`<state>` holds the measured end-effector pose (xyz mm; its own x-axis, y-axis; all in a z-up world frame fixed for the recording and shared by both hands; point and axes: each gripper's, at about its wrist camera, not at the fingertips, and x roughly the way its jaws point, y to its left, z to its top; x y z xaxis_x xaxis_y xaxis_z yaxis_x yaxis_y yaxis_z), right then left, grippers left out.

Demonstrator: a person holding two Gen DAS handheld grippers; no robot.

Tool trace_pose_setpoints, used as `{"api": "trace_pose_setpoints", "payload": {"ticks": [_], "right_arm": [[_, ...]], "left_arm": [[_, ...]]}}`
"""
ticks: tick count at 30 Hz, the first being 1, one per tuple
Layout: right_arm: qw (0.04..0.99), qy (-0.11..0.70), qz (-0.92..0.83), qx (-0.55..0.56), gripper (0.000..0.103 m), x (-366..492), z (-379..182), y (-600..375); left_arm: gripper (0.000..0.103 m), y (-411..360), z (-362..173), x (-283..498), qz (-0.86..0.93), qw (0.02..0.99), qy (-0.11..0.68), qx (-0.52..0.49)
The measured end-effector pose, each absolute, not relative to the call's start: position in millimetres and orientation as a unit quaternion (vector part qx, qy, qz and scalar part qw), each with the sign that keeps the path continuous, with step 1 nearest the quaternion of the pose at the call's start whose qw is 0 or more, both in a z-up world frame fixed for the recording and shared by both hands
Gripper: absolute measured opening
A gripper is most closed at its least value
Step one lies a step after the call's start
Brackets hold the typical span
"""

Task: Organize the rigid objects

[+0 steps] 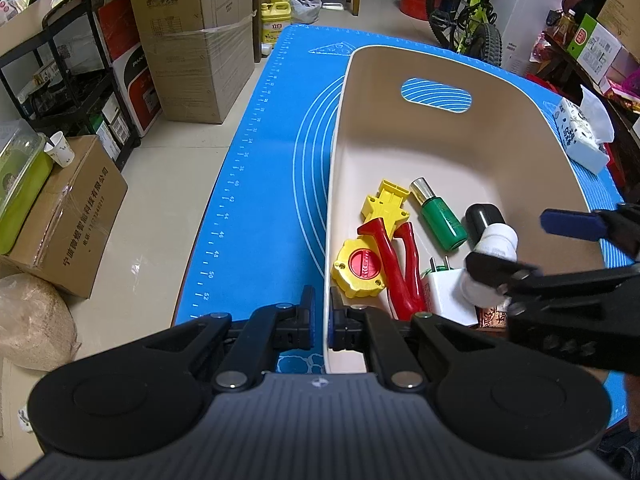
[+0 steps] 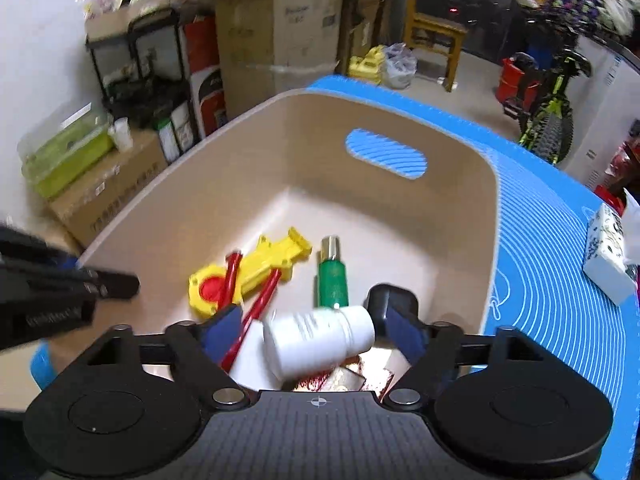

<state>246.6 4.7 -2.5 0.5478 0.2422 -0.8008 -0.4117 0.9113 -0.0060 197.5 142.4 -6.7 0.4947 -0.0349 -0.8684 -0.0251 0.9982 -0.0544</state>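
Observation:
A beige bin [image 1: 400, 148] stands on a blue mat [image 1: 260, 168]. My left gripper [image 1: 322, 314] is shut on the bin's near left wall, one finger inside and one outside. In the bin lie a yellow toy part with a red disc [image 1: 362, 268], red-handled pliers [image 1: 396, 264], a green bottle [image 1: 442, 220], a black cap [image 1: 482, 216] and a white charger [image 1: 444, 292]. My right gripper [image 2: 314, 322] hangs open over the bin's near end. A white bottle [image 2: 316, 338] lies blurred between its pads [image 2: 404, 330] with a gap on each side. A red-gold packet [image 2: 348, 380] lies beneath it.
A tissue box [image 2: 608, 256] sits on the mat to the right of the bin. Cardboard boxes [image 1: 192, 40] and a black shelf [image 1: 76, 80] stand on the floor to the left. A green bicycle [image 1: 476, 8] and a wooden chair [image 2: 436, 32] are beyond the table's far end.

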Motion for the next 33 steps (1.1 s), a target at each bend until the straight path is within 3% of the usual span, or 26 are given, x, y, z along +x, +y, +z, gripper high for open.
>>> {"api": "trace_pose_setpoints", "payload": {"ticks": [5, 8, 10, 11, 12, 15, 21, 33], "right_arm": [[0.887, 0.423, 0.174, -0.061, 0.094, 244.7, 13.1, -8.8], [0.892, 0.415, 0.17, -0.053, 0.095, 242.5, 18.4, -14.4], [0.896, 0.41, 0.165, -0.051, 0.096, 240.4, 21.7, -16.7], [0.898, 0.405, 0.162, -0.05, 0.097, 238.4, 23.1, -18.4], [0.9, 0.401, 0.161, -0.051, 0.098, 236.7, 24.6, -19.7], [0.905, 0.391, 0.157, -0.05, 0.099, 230.5, 31.1, -25.8], [0.912, 0.38, 0.151, -0.037, 0.1, 216.6, 49.7, -43.8], [0.933, 0.334, 0.136, -0.013, 0.101, 162.6, 113.8, -91.3]], "left_arm": [[0.013, 140.2, -4.2, 196.2, 0.004, 0.868, 0.495, -0.029], [0.016, 140.0, -0.8, 194.1, 0.007, 0.875, 0.483, -0.031], [0.032, 140.8, 1.5, 192.0, 0.011, 0.88, 0.474, -0.029], [0.05, 141.2, 3.0, 190.5, 0.014, 0.882, 0.47, -0.028], [0.06, 142.5, 5.5, 188.4, 0.021, 0.886, 0.463, -0.027], [0.071, 144.1, 17.3, 183.7, 0.028, 0.897, 0.44, -0.034], [0.078, 124.7, 48.0, 171.2, 0.037, 0.914, 0.405, -0.014], [0.079, 82.4, 112.0, 122.6, 0.034, 0.932, 0.361, 0.011]]}}
